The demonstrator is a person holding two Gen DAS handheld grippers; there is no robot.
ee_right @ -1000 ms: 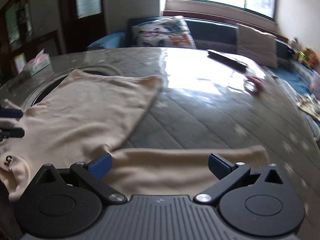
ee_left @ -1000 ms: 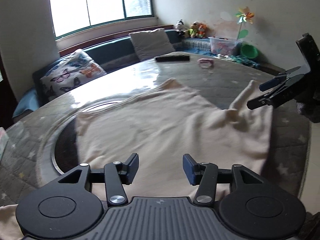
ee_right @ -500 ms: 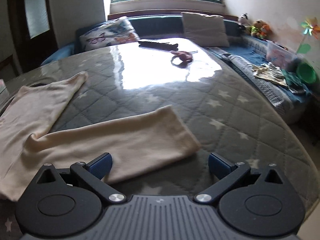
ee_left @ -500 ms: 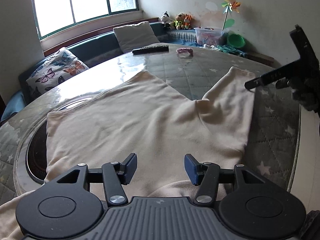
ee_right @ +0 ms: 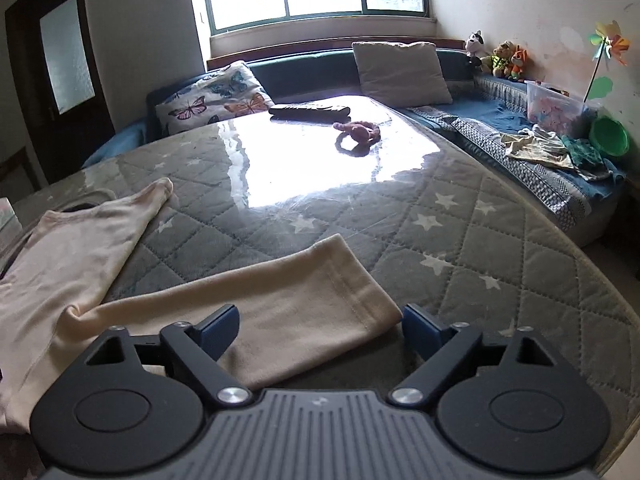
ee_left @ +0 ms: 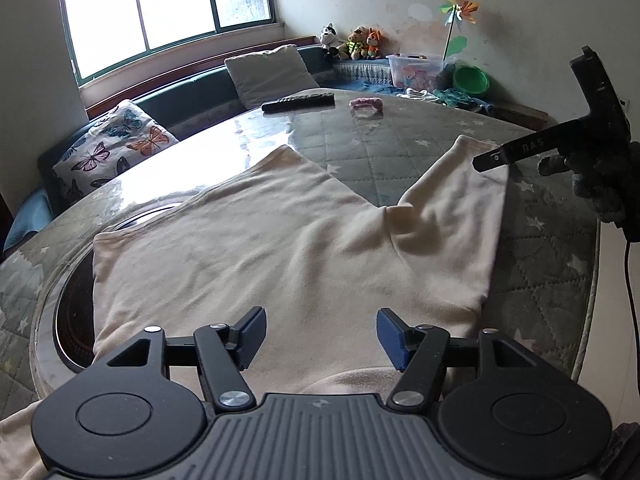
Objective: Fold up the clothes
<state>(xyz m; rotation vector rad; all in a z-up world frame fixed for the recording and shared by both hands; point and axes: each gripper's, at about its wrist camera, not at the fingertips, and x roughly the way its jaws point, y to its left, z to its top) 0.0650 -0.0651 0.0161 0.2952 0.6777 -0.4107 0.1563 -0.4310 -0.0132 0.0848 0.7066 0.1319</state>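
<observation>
Both grippers hover spread: left gripper (ee_left: pixel 320 334) opening above the cream shirt (ee_left: pixel 248 256), right gripper (ee_right: pixel 320 330) closing around its sleeve (ee_right: pixel 280 300), not yet pinching.

Cream garment (ee_left: pixel 280 240) spread flat across the quilted tabletop (ee_left: pixel 540 264), one sleeve (ee_left: pixel 460 200) reaching toward the right edge. Left gripper (ee_left: pixel 320 336) low over the near hem, jaws opening, cloth beneath but not pinched. Right gripper (ee_left: pixel 520 152) above the sleeve's cuff, held in a gloved hand (ee_left: pixel 600 184). Remote (ee_left: pixel 298 101) and pink item (ee_left: pixel 366 105) near the far edge.
</observation>
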